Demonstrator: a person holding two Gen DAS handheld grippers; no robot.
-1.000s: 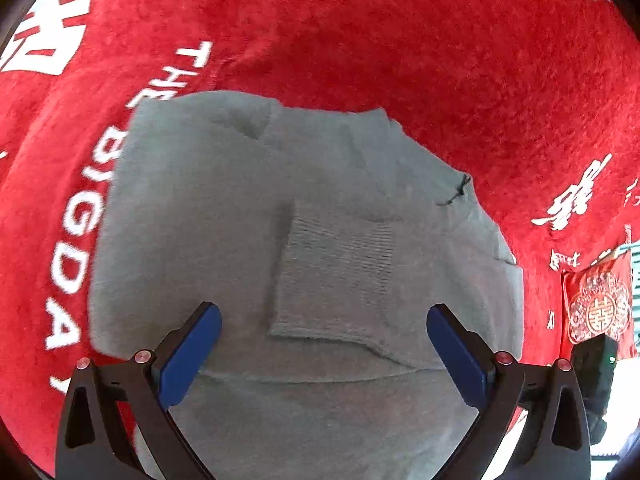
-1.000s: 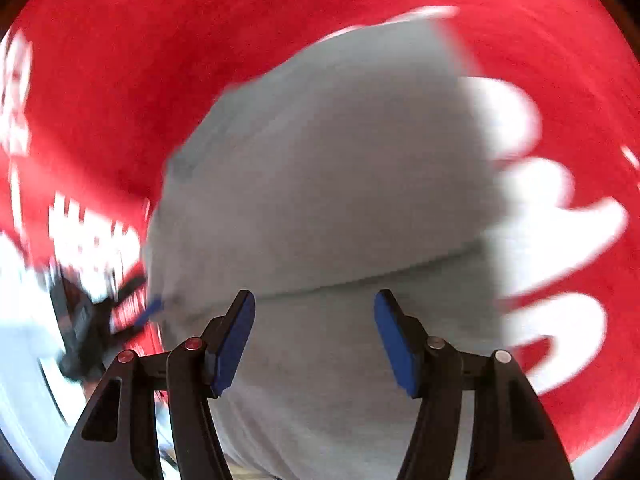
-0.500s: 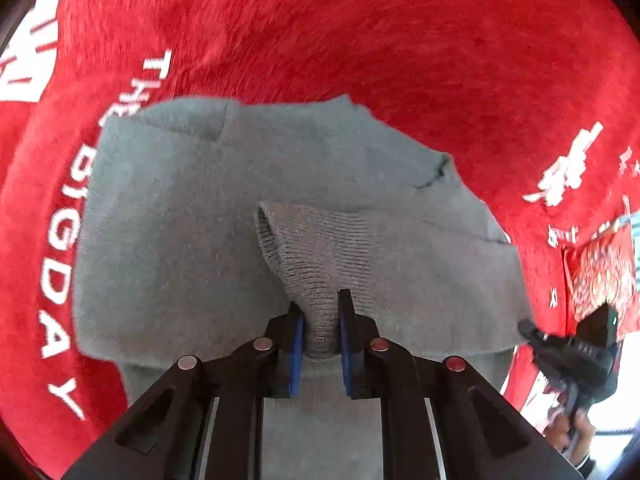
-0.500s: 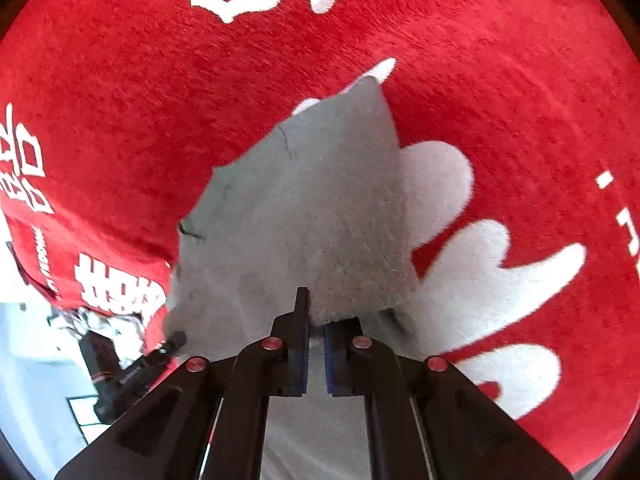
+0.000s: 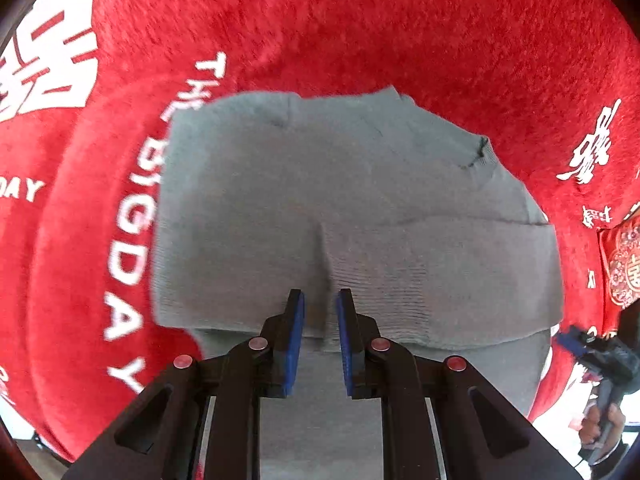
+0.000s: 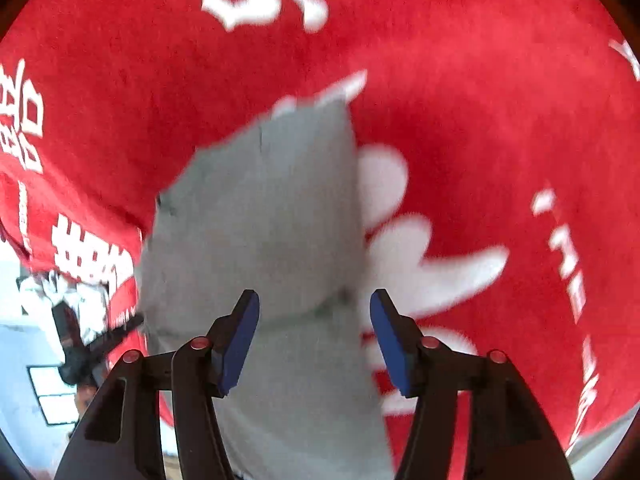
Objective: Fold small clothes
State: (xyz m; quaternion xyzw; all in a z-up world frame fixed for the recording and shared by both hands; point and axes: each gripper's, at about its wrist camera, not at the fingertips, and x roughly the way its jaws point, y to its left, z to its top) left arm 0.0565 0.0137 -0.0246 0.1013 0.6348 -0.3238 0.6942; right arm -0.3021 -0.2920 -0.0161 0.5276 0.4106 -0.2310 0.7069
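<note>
A grey knit sweater (image 5: 320,200) lies folded on a red plush blanket (image 5: 400,40) with white lettering. My left gripper (image 5: 319,300) points steeply down and is shut on the ribbed fold at the sweater's near edge, with grey cloth filling the narrow gap between its blue pads. In the right wrist view the sweater (image 6: 260,220) runs up the middle of the blanket (image 6: 480,120). My right gripper (image 6: 314,304) hangs over its near right edge. Its jaws are opening, and the cloth lies loose below them with neither pad pressing on it.
A red embroidered cushion (image 5: 624,268) sits at the blanket's right edge. A hand (image 5: 600,432) holding the other gripper shows at lower right. A pale floor (image 6: 24,360) lies beyond the blanket's left edge. White lettering (image 5: 128,240) runs along the sweater's left side.
My left gripper closed from wide open onto the ribbed fold and has kept hold. My right gripper closed on the sweater's edge, then opened and let it go.
</note>
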